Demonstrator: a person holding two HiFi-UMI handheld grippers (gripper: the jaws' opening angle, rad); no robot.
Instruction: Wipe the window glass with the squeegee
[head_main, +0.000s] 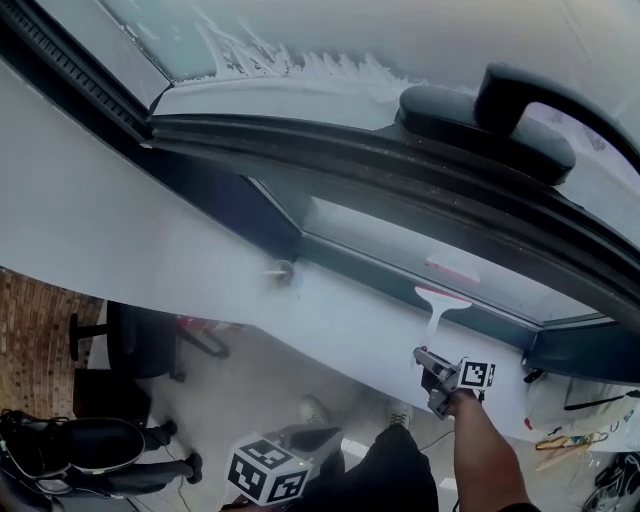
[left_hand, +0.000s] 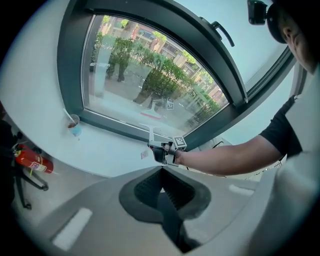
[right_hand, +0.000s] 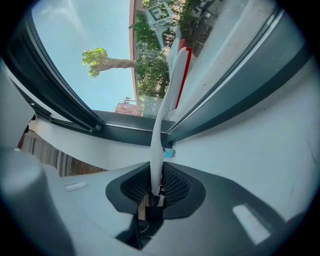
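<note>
The white squeegee (head_main: 437, 308) with a red-edged blade (right_hand: 180, 70) stands upright, its blade low on the window glass (head_main: 380, 238) just above the dark lower frame. My right gripper (head_main: 433, 364) is shut on the squeegee's handle (right_hand: 156, 165), below the sill. From the left gripper view, the squeegee (left_hand: 150, 131) appears small at the pane's bottom edge. My left gripper (left_hand: 161, 174) hangs lower and farther back with its jaws shut and nothing between them. Only its marker cube (head_main: 267, 471) shows in the head view.
A small cup (head_main: 283, 272) stands on the white sill to the left. An opened sash with a black handle (head_main: 520, 105) juts out overhead. A red fire extinguisher (left_hand: 31, 161) and a black chair (head_main: 140, 340) are on the floor at left.
</note>
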